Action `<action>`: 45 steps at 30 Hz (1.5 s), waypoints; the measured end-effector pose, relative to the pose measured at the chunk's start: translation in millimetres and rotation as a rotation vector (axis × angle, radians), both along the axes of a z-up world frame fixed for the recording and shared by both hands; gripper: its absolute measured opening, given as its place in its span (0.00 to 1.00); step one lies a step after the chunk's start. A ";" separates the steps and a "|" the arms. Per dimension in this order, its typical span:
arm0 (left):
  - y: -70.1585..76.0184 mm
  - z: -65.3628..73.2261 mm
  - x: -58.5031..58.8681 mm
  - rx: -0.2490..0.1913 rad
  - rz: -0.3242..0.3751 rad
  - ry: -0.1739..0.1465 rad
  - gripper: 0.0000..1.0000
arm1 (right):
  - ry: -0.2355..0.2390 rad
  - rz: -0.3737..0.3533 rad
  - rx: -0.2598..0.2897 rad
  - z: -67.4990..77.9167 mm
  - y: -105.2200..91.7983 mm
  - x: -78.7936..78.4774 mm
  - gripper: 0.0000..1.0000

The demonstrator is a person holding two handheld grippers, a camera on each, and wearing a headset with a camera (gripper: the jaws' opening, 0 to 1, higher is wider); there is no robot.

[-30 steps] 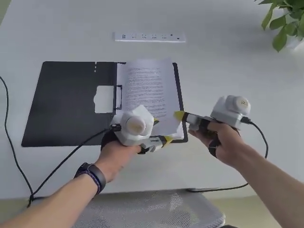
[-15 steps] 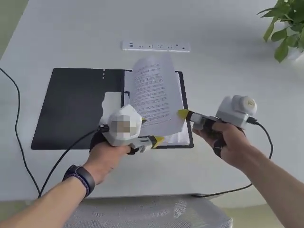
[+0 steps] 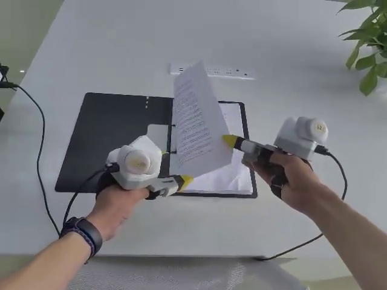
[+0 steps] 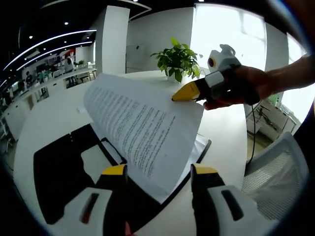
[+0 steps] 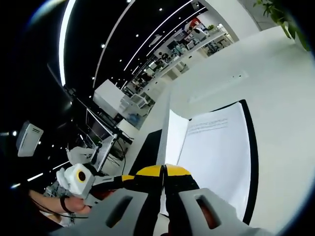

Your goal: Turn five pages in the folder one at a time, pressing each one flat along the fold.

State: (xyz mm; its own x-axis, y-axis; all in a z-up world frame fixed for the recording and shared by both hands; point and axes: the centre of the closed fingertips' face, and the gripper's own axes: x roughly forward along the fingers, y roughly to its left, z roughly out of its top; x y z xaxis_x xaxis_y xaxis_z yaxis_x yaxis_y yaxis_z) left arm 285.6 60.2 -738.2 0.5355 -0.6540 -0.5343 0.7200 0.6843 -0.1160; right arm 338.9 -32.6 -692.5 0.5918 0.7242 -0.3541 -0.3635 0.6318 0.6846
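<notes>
A black folder (image 3: 106,136) lies open on the white table, with a stack of printed pages (image 3: 233,175) on its right half. One printed page (image 3: 196,118) stands lifted, curving up towards the left. My right gripper (image 3: 228,141) is shut on that page's right edge; in the right gripper view its yellow tips (image 5: 163,171) pinch the sheet (image 5: 166,132) edge-on. My left gripper (image 3: 183,180) is open at the folder's near edge, below the lifted page. In the left gripper view the page (image 4: 142,128) hangs over the gap between its jaws, with the right gripper (image 4: 186,92) holding the far corner.
A white power strip (image 3: 233,72) lies beyond the folder. A potted plant (image 3: 369,48) stands at the far right. Black cables (image 3: 42,157) run off the table's left side and from the right gripper. A chair's mesh back (image 3: 181,275) sits at the table's near edge.
The right gripper has raised the page from nearly flat to standing steeply, swinging it leftward. The left gripper has shifted slightly left. The head camera has moved too.
</notes>
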 end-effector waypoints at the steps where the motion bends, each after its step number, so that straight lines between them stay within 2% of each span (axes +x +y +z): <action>1: 4.6 0.7 0.2 -0.001 0.007 -0.001 0.51 | -0.003 0.007 0.001 1.2 4.5 0.4 0.00; 4: 19.1 3.2 0.1 -0.001 0.033 -0.006 0.51 | -0.009 0.038 0.002 2.8 19.6 2.2 0.00; 6: 29.7 2.4 -0.4 0.003 0.055 -0.003 0.52 | -0.017 0.069 -0.017 1.3 29.4 1.9 0.00; 9: 46.0 3.0 -1.5 -0.026 0.115 0.006 0.53 | -0.014 0.092 -0.014 -0.4 42.6 1.2 0.00; 15: 70.1 3.5 -6.4 -0.028 0.159 0.005 0.54 | -0.004 0.135 -0.017 -3.7 70.6 2.0 0.00; 18: 84.4 3.3 -4.8 -0.032 0.184 0.007 0.54 | -0.002 0.163 -0.028 -6.3 85.2 1.7 0.00; 24: 105.1 5.1 -8.5 -0.030 0.213 0.002 0.54 | 0.023 0.208 -0.024 -17.6 117.8 2.3 0.00; 34: 133.7 8.7 -11.0 -0.030 0.263 -0.005 0.56 | 0.065 0.294 -0.044 -40.4 169.4 -1.8 0.00; 38: 140.6 9.3 -12.9 -0.042 0.280 0.002 0.57 | 0.094 0.313 -0.062 -53.2 184.4 -2.8 0.00; 40: 143.4 10.0 -13.4 -0.055 0.289 0.007 0.58 | 0.093 0.326 -0.085 -57.4 192.8 -3.7 0.00; 45: 149.2 7.0 -14.4 -0.054 0.311 0.014 0.57 | 0.115 0.376 -0.117 -75.3 216.2 -6.3 0.00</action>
State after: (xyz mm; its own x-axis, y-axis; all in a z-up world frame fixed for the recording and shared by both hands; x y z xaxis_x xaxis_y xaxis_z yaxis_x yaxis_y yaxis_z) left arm 271.2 209.4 -731.1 0.7072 -0.4876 -0.5119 0.4751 0.8640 -0.1666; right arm 332.6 183.6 -767.8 0.2448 0.8334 -0.4955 -0.5091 0.5454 0.6658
